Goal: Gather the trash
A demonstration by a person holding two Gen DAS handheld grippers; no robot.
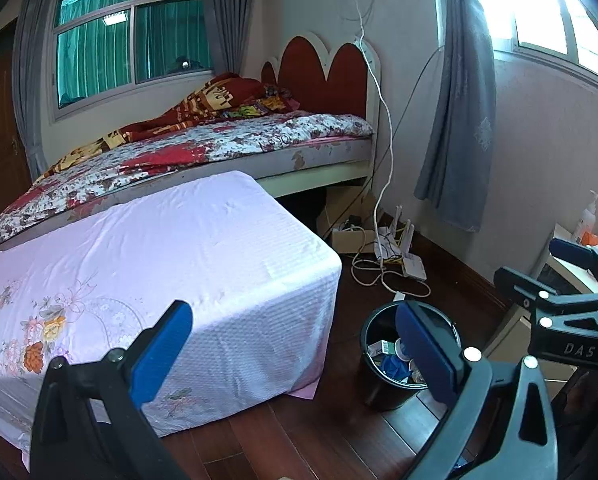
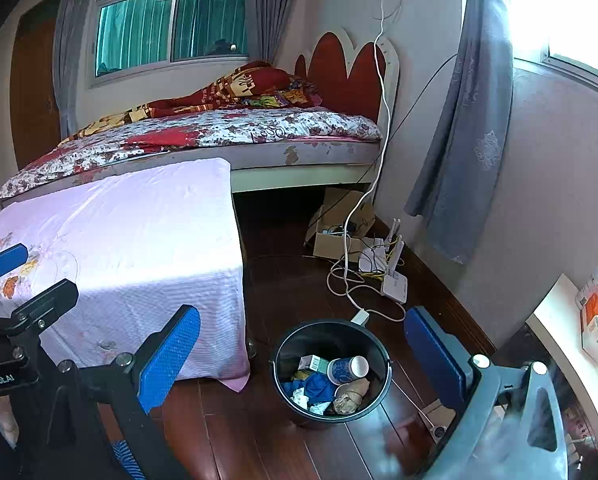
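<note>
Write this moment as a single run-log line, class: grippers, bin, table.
left gripper: open, empty | right gripper: open, empty | black bin: on floor, holds paper cup and scraps | pink-covered table: bare

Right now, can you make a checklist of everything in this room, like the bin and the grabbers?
Surface: pink flowered cloth bare on top; dark wood floor.
Job's things: black bin on floor, holding paper cup, crumpled paper, blue scraps.
Clutter: cardboard box by bed.
Grippers: left gripper and right gripper open, empty.
Cables: white cable down wall, coiled near router.
Surroundings: bed, curtains, windows.
</note>
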